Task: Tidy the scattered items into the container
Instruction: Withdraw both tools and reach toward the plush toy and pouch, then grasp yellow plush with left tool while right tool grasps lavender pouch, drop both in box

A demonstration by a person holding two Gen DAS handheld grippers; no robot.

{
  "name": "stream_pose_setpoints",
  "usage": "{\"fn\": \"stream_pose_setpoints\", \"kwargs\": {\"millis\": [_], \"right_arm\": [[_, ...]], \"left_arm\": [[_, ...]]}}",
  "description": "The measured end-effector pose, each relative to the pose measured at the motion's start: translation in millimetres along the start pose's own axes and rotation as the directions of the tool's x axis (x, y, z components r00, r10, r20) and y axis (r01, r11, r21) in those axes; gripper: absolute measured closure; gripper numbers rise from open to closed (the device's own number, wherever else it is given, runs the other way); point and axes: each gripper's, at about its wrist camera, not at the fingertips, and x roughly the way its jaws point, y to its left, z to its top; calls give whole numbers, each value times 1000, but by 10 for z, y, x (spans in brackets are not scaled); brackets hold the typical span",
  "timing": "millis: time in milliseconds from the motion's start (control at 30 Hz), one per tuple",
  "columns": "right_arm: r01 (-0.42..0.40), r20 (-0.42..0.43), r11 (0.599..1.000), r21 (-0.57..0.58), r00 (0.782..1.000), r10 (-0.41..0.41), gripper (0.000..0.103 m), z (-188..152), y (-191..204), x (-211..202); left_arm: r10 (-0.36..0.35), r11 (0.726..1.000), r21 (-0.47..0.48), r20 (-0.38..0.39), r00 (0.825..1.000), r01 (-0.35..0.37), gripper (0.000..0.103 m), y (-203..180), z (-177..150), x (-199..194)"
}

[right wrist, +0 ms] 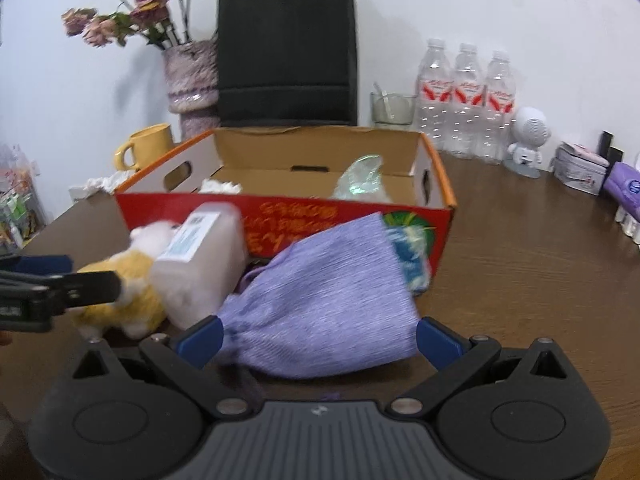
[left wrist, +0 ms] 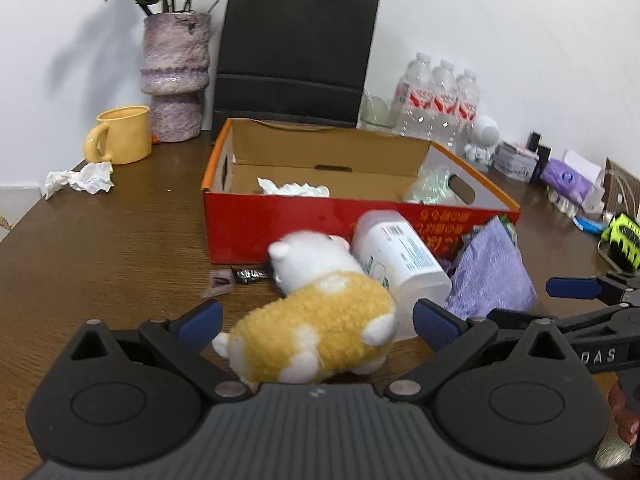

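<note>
With jaws open, the left gripper (left wrist: 318,322) straddled the soft, light plush toy (left wrist: 316,322) before the box (left wrist: 280,220), best squeezed mid-body; the right gripper (right wrist: 320,340), likewise open, flanked the limp purple pouch (right wrist: 324,304).

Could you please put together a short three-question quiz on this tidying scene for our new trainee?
1. True or false: the left hand-held gripper is open around the plush toy.
2. What lies between the fingers of the right hand-held gripper? A) yellow mug B) purple pouch C) water bottle
3. Fill in: the white plastic bottle lies on its side on the table, outside the ___ box.

Key
1. True; the jaws stand wide on either side of the toy.
2. B, the purple pouch.
3. Red.
</note>
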Motion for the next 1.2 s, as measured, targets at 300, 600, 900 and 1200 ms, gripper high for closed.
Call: {"fn": "stream_pose_setpoints", "kwargs": {"millis": [300,600,900,1200], "right_arm": [[-5,-6,993,-117,1000,5,3,-4,317,217],[-43,-3,990,-135,999,43,52,-62,368,339],[-74,43,987,-144,996,81,75,-146,377,235],[-57,97,988,-146,993,72,79,-213,383,69]], "left_arm": [[-4,998,60,-25,1000,6,0,-45,6,258],[-35,998,48,-19,999,36,9,13,-84,368],[-52,997,60,30,998,50,21,22,-182,246],[-52,998,49,63,997,48,21,-12,-253,101]]}}
